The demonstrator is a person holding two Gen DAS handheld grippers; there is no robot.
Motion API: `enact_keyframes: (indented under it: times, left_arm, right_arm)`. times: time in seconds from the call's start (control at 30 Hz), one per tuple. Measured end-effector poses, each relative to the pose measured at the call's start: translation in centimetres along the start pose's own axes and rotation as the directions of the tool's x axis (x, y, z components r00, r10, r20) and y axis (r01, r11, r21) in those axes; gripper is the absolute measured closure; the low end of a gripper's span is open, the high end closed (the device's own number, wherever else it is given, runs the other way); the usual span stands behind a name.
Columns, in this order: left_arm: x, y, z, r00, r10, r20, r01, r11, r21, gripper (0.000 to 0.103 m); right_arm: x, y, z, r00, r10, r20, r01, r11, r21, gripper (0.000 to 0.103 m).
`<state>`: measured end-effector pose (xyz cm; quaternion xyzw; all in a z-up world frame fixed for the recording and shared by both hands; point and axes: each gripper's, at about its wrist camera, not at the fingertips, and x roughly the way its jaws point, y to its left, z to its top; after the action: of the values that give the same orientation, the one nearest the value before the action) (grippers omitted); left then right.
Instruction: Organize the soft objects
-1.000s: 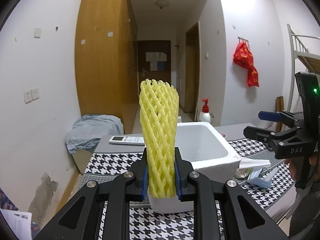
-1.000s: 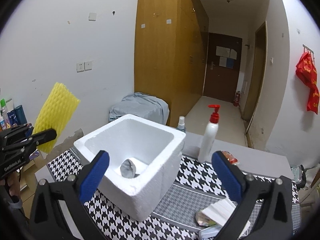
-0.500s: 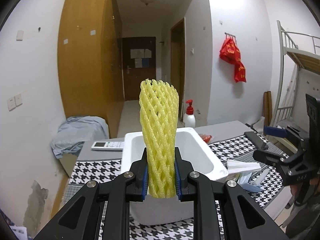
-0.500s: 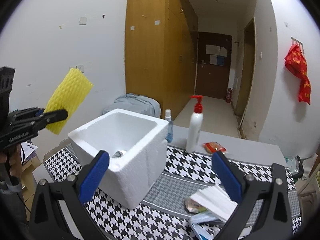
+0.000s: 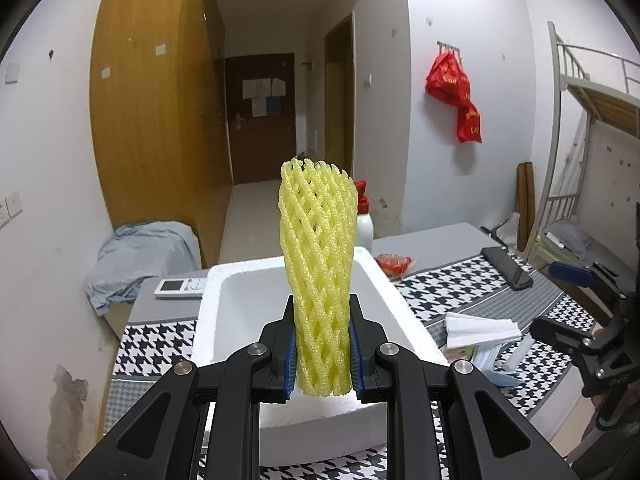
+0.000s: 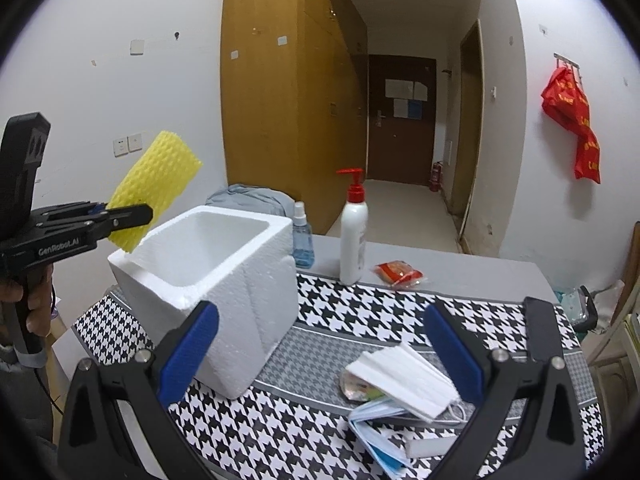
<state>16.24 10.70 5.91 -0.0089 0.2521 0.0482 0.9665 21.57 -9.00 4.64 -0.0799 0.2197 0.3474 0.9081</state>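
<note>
Left gripper (image 5: 323, 354) clamped on the yellow foam net (image 5: 318, 276), poised at the near rim of the foam box (image 6: 224, 248), right gripper (image 6: 316, 356) wide open and empty; best carried over the cavity before letting go.

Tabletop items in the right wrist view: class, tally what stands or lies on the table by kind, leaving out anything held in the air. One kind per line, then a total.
Foam box: 1
Bottles: 2, a pump bottle and a blue spray bottle
Red snack packet: 1
Pile of face masks: 1
Total: 5
</note>
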Motion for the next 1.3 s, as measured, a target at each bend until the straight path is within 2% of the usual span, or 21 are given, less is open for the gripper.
enact_keyframes:
  times: [0.3, 0.4, 0.5, 0.57, 0.7, 0.77, 1.03, 1.17, 1.3]
  left_arm:
    - [1.8, -0.2, 0.4, 0.999, 0.011, -0.045, -0.011, 1.000, 0.002, 0.081]
    - [2.5, -0.2, 0.4, 0.998, 0.018, -0.055, -0.018, 1.000, -0.001, 0.076]
    - [3.1, -0.1, 0.4, 0.998, 0.032, -0.058, -0.032, 0.999, -0.007, 0.055]
    - [3.2, 0.0, 0.3, 0.998, 0.050, -0.049, -0.051, 0.999, -0.010, 0.034]
    - [2.9, 0.1, 0.3, 0.997, 0.072, -0.019, -0.072, 0.997, -0.023, 0.017]
    - [2.5, 0.1, 0.2, 0.998, 0.069, 0.005, -0.068, 0.997, -0.036, 0.003]
    - [-0.6, -1.3, -0.2, 0.994, 0.027, 0.110, -0.024, 0.999, -0.021, 0.001]
    - [-2.2, -2.2, -0.6, 0.985, 0.050, 0.162, -0.049, 0.999, -0.012, 0.001]
    - [-3.6, -2.4, -1.0, 0.982, 0.029, 0.189, -0.024, 0.999, -0.029, 0.001]
  right_arm:
    - [0.2, -1.4, -0.7, 1.000, -0.008, -0.002, 0.008, 0.999, 0.035, 0.000]
    - [0.2, -1.7, -0.9, 1.000, -0.009, -0.006, 0.009, 0.999, 0.038, 0.000]
    - [0.2, -1.9, -1.1, 1.000, -0.013, -0.008, 0.013, 0.999, 0.042, 0.000]
    - [0.2, -2.2, -1.2, 1.000, -0.018, -0.009, 0.019, 0.999, 0.048, 0.000]
    - [0.2, -2.6, -1.3, 1.000, -0.027, -0.011, 0.028, 0.998, 0.060, 0.000]
    - [0.1, -2.8, -1.4, 0.999, -0.031, -0.010, 0.031, 0.997, 0.066, 0.000]
    - [-0.8, -3.2, -1.5, 0.999, -0.044, 0.007, 0.043, 0.997, 0.070, 0.000]
    - [-1.7, -3.5, -1.8, 0.998, -0.052, 0.022, 0.050, 0.996, 0.079, 0.000]
    - [-2.5, -3.8, -2.1, 0.998, -0.063, 0.027, 0.060, 0.994, 0.092, 0.000]
